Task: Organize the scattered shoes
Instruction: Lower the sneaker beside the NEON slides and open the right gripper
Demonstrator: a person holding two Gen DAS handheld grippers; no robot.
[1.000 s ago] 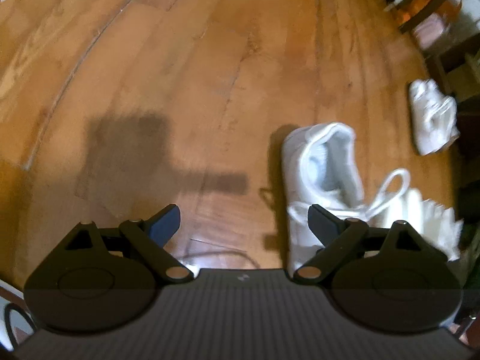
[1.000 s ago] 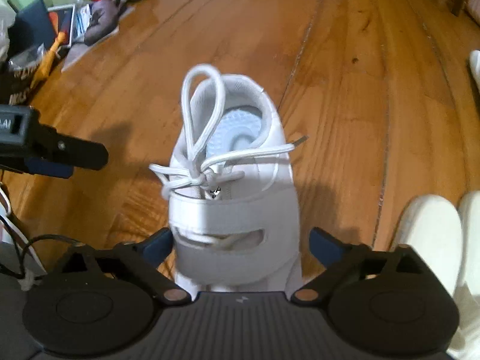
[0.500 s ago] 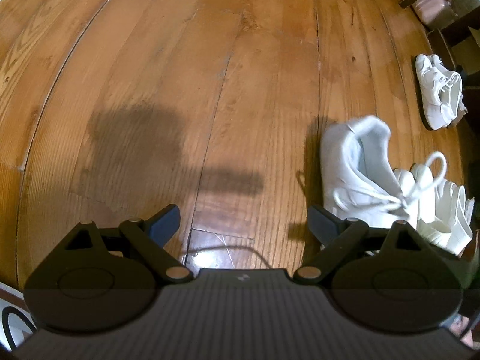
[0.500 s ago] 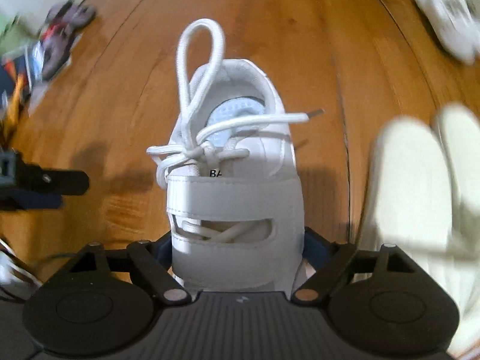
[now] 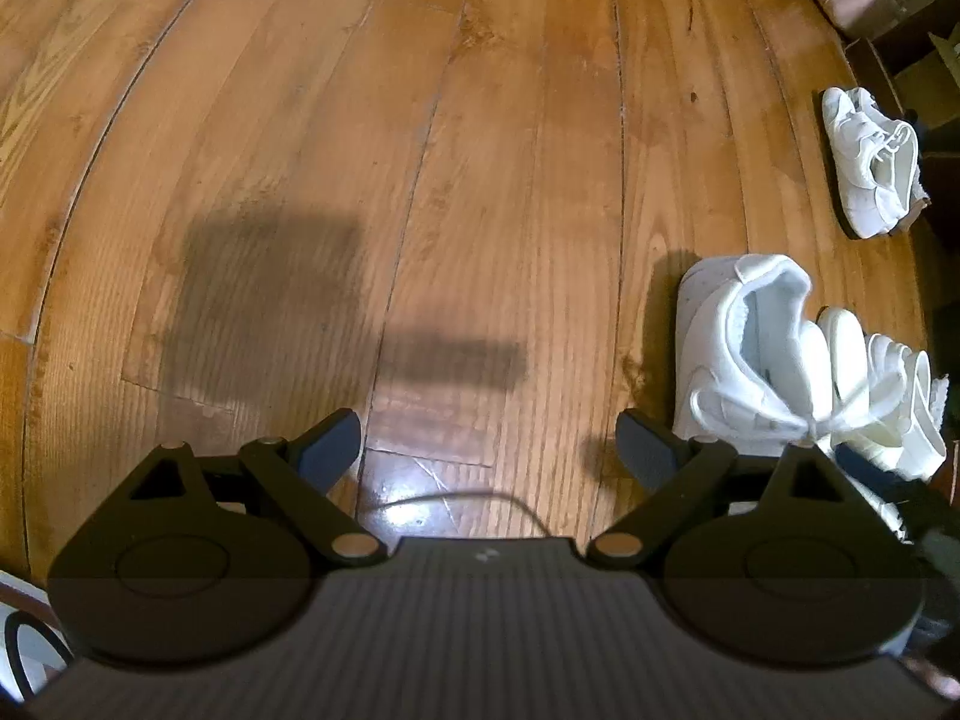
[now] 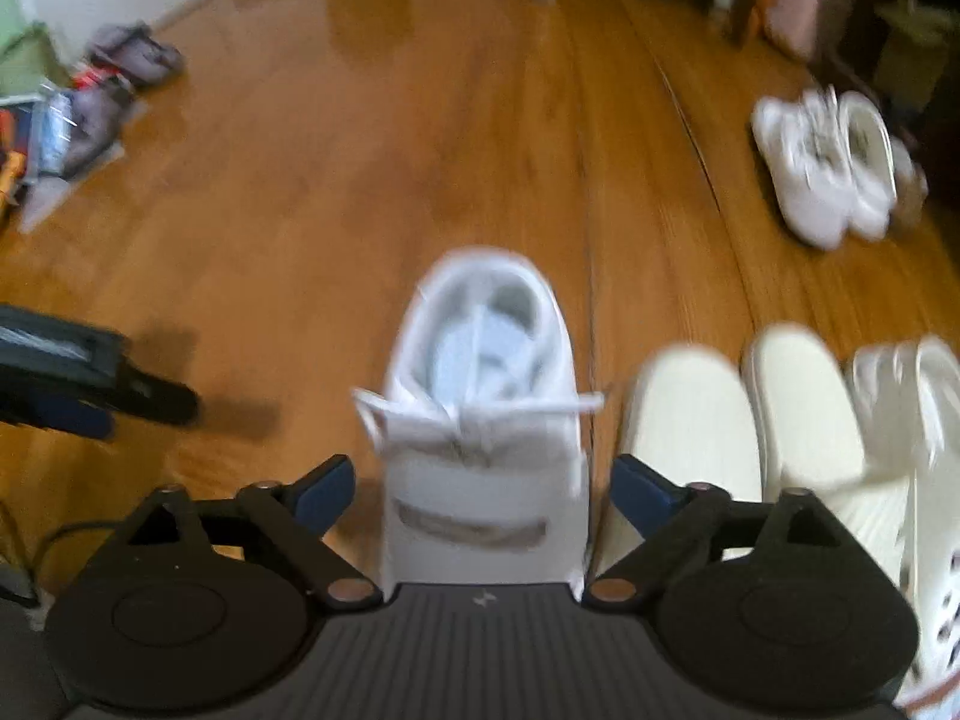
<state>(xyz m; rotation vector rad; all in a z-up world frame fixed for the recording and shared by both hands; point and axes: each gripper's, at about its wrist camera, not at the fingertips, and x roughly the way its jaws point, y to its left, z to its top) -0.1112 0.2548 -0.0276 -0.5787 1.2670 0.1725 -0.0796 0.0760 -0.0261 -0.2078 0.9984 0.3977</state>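
I am releasing the white sneaker (image 6: 480, 420) onto the wood floor (image 6: 420, 180) beside cream slippers (image 6: 750, 420); the right gripper (image 6: 480, 489) has just been reopening, pads clear. The left gripper (image 5: 489, 444) is gaping empty. Next I am likely seeking another stray shoe.

The sneaker (image 6: 480, 396) stands on the floor (image 6: 420, 180), slippers (image 6: 750, 420) just right of it, another pair (image 6: 822, 174) farther back right.
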